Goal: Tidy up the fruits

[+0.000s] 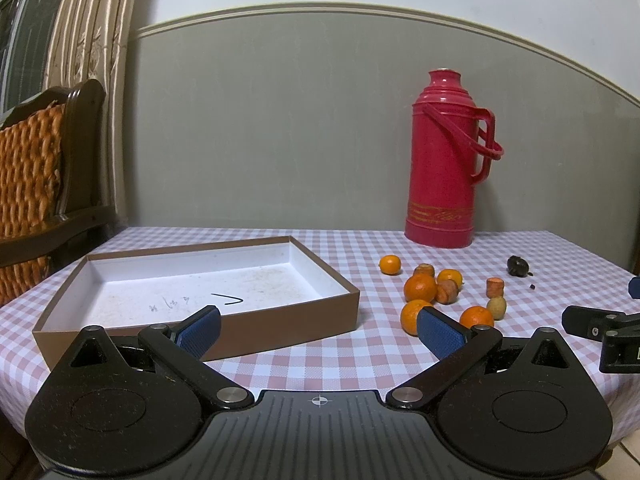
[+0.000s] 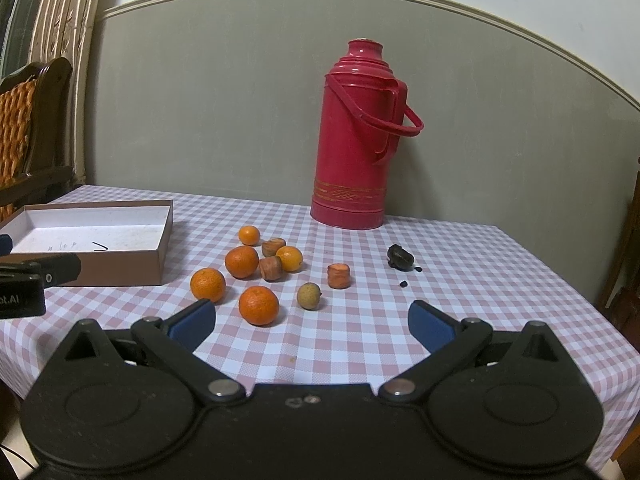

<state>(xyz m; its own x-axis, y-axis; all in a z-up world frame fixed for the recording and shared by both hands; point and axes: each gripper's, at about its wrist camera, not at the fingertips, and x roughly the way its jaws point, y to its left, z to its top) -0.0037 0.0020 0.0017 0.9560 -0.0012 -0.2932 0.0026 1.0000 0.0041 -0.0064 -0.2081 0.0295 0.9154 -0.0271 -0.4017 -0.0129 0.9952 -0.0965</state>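
Orange fruits sit loose on the checkered tabletop, just right of the cardboard box. I've got my left gripper and right gripper both spread apart, holding nothing.

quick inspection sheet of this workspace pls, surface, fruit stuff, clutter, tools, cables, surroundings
surface: table under a pink-and-white checked cloth
job's things: empty box at left; five oranges loose beside it; one small tan fruit; three carrot chunks
clutter: red thermos at the back; dark lump with crumbs
grippers: left tool open, empty; right tool open, empty
cables: nothing seen
surroundings: grey wall, curtain, wooden chair at left
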